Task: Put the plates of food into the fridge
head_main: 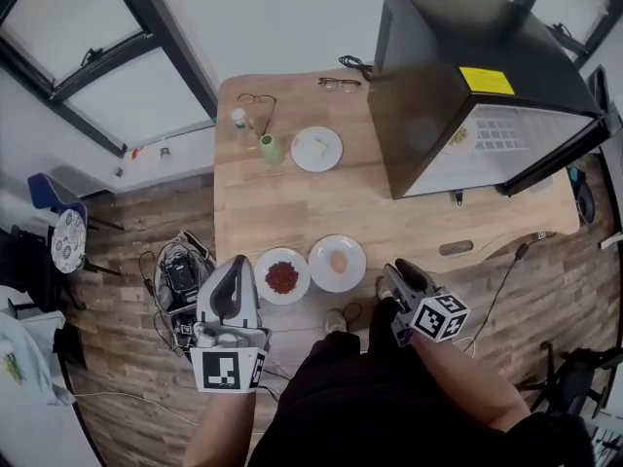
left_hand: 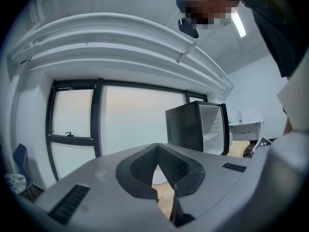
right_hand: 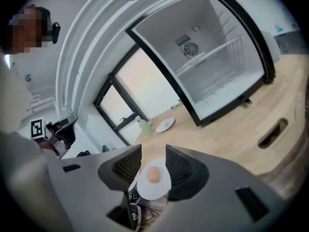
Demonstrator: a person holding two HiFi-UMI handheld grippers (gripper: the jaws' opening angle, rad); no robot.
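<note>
Your right gripper (head_main: pixel 389 280) sits at the near edge of the wooden table (head_main: pixel 292 207), jaws standing wide with nothing in them. The plate with the pale orange morsel (head_main: pixel 337 263) is just to its left, close but not touching. From the right gripper view that plate shows framed squarely in the gap between the two pads, so the gripper is already aimed across it. The plate is round and offers no long axis to line up on, and its right-hand rim looks the natural place to bite. Your left gripper (head_main: pixel 237 266) points about level at the left of the plate of red food (head_main: pixel 282 276), its pads meeting at the tips and holding nothing. A sliver of white plate and tabletop shows through the wedge below them. Each near plate therefore has its own nearer hand, the red one on your left and the pale one on your right. The open fridge (head_main: pixel 477 95) stands at the far right of the table, well apart from both near plates, so the right-hand plate likely has the shorter carry. A third plate with pale food (head_main: pixel 316 149) waits at the far side beside a small green bottle (head_main: pixel 270 148).
</note>
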